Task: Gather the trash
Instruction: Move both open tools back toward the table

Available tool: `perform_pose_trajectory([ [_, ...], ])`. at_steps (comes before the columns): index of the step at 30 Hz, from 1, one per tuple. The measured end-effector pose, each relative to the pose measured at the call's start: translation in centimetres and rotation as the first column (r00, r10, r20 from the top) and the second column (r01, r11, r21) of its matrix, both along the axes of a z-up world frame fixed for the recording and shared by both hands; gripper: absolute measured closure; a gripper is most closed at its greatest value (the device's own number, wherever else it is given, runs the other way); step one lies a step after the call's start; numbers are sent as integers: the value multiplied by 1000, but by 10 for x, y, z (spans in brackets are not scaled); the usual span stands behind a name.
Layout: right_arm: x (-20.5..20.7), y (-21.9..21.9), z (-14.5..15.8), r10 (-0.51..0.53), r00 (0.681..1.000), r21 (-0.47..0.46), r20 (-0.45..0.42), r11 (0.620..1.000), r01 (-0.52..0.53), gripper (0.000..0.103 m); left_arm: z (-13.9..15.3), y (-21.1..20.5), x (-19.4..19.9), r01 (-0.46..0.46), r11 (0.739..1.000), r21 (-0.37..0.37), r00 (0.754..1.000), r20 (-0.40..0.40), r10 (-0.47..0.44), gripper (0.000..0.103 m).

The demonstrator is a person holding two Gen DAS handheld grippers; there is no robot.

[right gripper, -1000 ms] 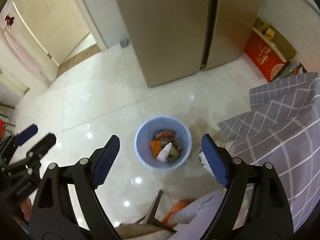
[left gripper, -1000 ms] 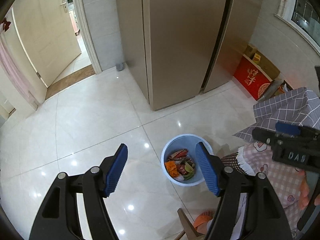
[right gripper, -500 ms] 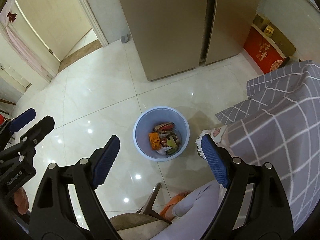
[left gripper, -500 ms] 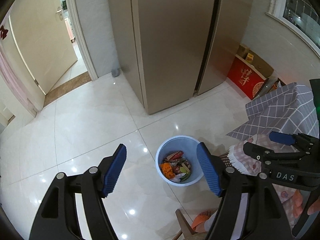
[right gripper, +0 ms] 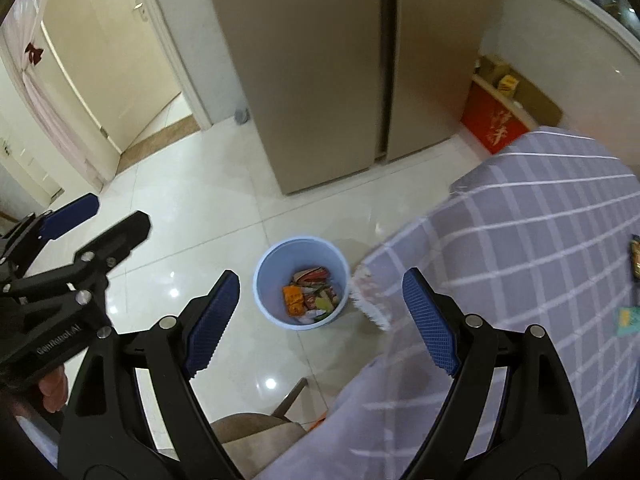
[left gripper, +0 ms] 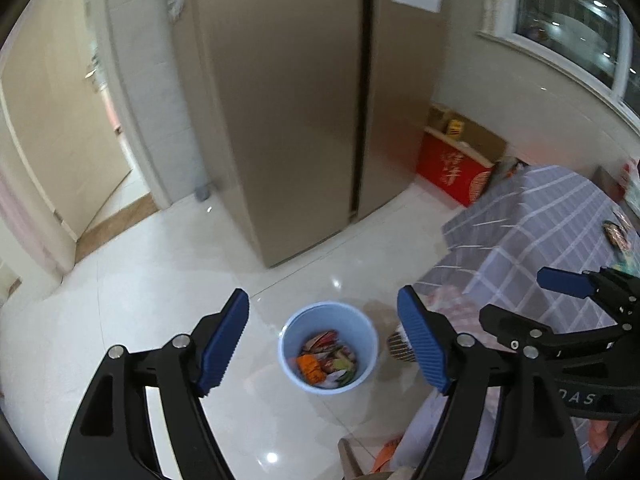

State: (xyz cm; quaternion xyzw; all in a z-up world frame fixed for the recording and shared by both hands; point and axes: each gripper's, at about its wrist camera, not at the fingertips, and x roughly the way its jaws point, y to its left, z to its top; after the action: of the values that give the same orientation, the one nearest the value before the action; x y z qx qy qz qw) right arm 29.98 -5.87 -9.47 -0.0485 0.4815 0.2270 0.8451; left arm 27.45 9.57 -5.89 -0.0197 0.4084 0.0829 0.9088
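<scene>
Both tongs are standing spread w/ nothing between the blue pads.

Left wrist view: my left gripper [left gripper: 324, 344] is pointing down at the light blue bin [left gripper: 328, 346] on the white tile floor [left gripper: 140, 280]. Its jaws have just been opening wider, and they are holding nothing. The bin is sitting in front of the fridge [left gripper: 304, 100], beside the corner of the table w/ the grey checked cloth [left gripper: 532, 240], and wrappers [left gripper: 326, 360] are already lying inside it. At the right edge my right gripper [left gripper: 516, 300] is showing, also spread and empty.

Right wrist view: my right gripper [right gripper: 320, 312] is hanging over the bin [right gripper: 302, 282] too, jaws wide, nothing pinched. On the cloth [right gripper: 520, 240], at the far right edge, a dark packet [right gripper: 635, 258] and a greenish piece [right gripper: 626, 322] are lying; they are too small to identify, prob. more trash.

I am judging that a drop into the bin is finished, so I am between items now. Next move is calling for a swing toward the table top and bringing one spread gripper down around the next piece before closing.
</scene>
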Motion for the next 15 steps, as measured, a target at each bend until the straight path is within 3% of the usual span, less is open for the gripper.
perform_pose_trajectory([
  [7,-11,-64,16,-108,993,-10,55,994,109,19,7,-64,7,121,993,11,992,20,-121,27],
  [15,-26,-139,23,-241,968,7,72,970,241,18,19,-134,11,251,968,23,967,44,-252,27],
])
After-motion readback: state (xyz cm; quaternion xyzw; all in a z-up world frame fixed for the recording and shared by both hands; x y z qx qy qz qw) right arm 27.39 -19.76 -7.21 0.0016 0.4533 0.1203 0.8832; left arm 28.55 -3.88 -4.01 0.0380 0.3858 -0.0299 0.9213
